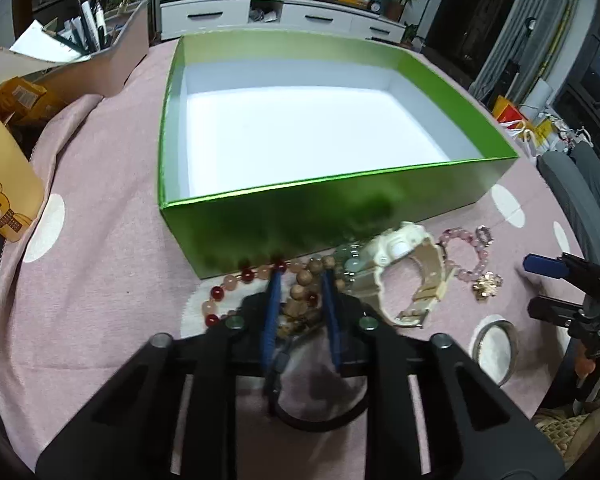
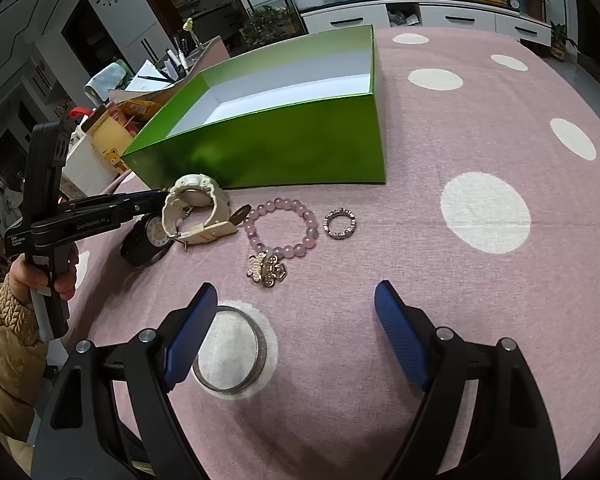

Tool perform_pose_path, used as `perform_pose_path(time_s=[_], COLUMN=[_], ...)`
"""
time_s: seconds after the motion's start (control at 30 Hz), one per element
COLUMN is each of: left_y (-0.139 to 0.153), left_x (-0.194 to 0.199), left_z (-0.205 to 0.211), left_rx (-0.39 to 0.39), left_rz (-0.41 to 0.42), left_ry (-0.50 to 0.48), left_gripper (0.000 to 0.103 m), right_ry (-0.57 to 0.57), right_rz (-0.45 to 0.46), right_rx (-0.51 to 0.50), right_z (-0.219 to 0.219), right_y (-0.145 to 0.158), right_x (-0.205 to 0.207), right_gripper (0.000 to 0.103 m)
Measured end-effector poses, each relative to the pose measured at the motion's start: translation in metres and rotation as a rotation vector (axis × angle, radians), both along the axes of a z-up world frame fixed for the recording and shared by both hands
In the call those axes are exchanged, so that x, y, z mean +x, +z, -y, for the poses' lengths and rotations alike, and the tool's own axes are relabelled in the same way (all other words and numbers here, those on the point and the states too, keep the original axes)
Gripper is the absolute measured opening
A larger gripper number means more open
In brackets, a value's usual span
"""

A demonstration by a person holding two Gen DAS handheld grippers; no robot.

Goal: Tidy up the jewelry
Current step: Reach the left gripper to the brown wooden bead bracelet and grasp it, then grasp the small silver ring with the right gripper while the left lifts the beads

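An empty green box (image 1: 300, 216) with a white inside stands on the pink dotted cloth; it also shows in the right wrist view (image 2: 284, 148). In front of it lie a red and peach bead bracelet (image 1: 228, 284), a wooden bead bracelet (image 1: 300, 292), a cream watch (image 1: 404, 264), a pink bead bracelet (image 2: 282, 226) with a gold charm (image 2: 266, 268), a small ring (image 2: 341, 223) and a silver bangle (image 2: 230, 354). My left gripper (image 1: 302, 276) is closed around the wooden bead bracelet. My right gripper (image 2: 294, 300) is open and empty, above the cloth near the bangle.
A black watch (image 2: 148, 240) lies beside the cream watch (image 2: 196, 208). A storage bin with pens and papers (image 1: 80, 52) and a yellow bear package (image 1: 4, 184) sit at the left. A white cabinet (image 1: 280, 16) stands behind the table.
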State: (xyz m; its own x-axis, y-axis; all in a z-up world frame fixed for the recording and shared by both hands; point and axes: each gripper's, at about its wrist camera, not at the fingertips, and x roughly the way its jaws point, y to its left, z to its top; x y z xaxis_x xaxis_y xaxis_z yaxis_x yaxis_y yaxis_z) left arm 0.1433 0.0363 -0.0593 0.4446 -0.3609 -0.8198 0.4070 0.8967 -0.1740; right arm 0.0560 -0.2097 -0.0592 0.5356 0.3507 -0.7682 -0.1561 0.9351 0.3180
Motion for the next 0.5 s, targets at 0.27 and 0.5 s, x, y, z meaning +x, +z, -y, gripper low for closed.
perform_pose_path(time_s=[0.27,0.5], left_y=[0.014,0.053], left_x=[-0.01,-0.034], left_z=[-0.007,-0.022], left_rx=[-0.065,-0.167], left_rz=[0.059,0.17], left_ry=[0.082,0.156], left_gripper=[0.007,0.007], right_ry=[0.003,0.004], right_rz=[0.011,0.043], right_rx=[-0.013,-0.077], right_z=[0.0,0.004], right_y=[0.003,0.005], right_x=[0.003,0.019], right_gripper=[0.082,0.075])
